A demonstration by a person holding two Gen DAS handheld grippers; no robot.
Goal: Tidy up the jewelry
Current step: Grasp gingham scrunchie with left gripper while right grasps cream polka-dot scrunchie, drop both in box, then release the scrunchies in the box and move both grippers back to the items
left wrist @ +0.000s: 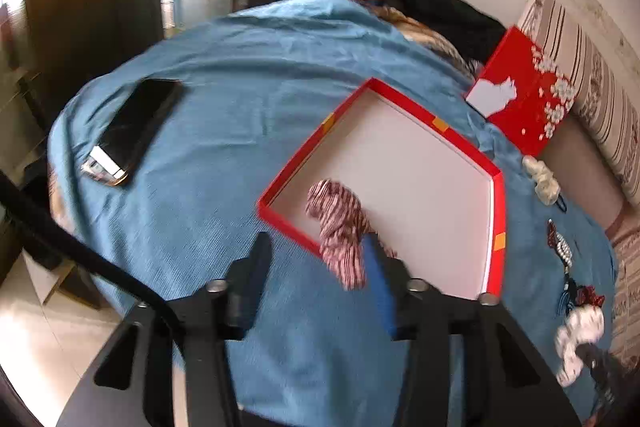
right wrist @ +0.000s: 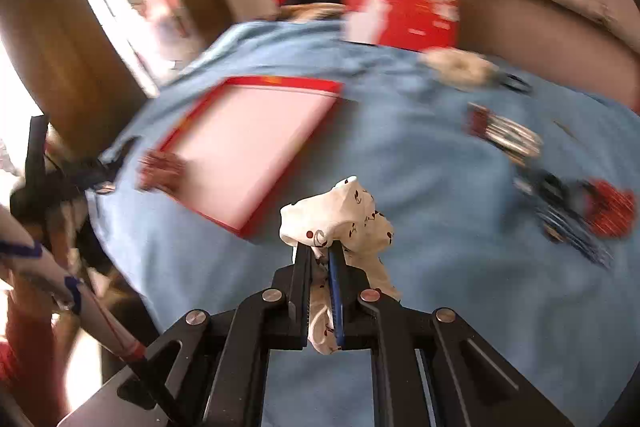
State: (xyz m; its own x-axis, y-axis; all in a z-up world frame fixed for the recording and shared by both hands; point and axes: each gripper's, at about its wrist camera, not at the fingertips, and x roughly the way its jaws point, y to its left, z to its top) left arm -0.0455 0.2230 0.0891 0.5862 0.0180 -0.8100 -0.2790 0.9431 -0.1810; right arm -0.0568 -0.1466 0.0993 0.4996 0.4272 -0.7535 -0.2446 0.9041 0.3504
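Note:
A shallow red box [left wrist: 496, 203] with a white floor lies on the blue cloth; it also shows blurred in the right wrist view [right wrist: 280, 82]. My left gripper [left wrist: 316, 245] is open just before the box's near edge. A red-and-white striped scrunchie [left wrist: 342, 227] hangs over that edge against the right finger [left wrist: 378, 267]; it shows at the box's corner in the right wrist view [right wrist: 160, 171]. My right gripper [right wrist: 320, 251] is shut on a white cherry-print scrunchie [right wrist: 344, 219], held above the cloth right of the box.
The red box lid [left wrist: 524, 95] leans at the back right. A black phone [left wrist: 136, 127] lies at left. A cream scrunchie [left wrist: 542, 179], pearl clips [left wrist: 562, 247] and bow clips [left wrist: 580, 323] lie along the right side of the cloth. Clothes are piled at the back.

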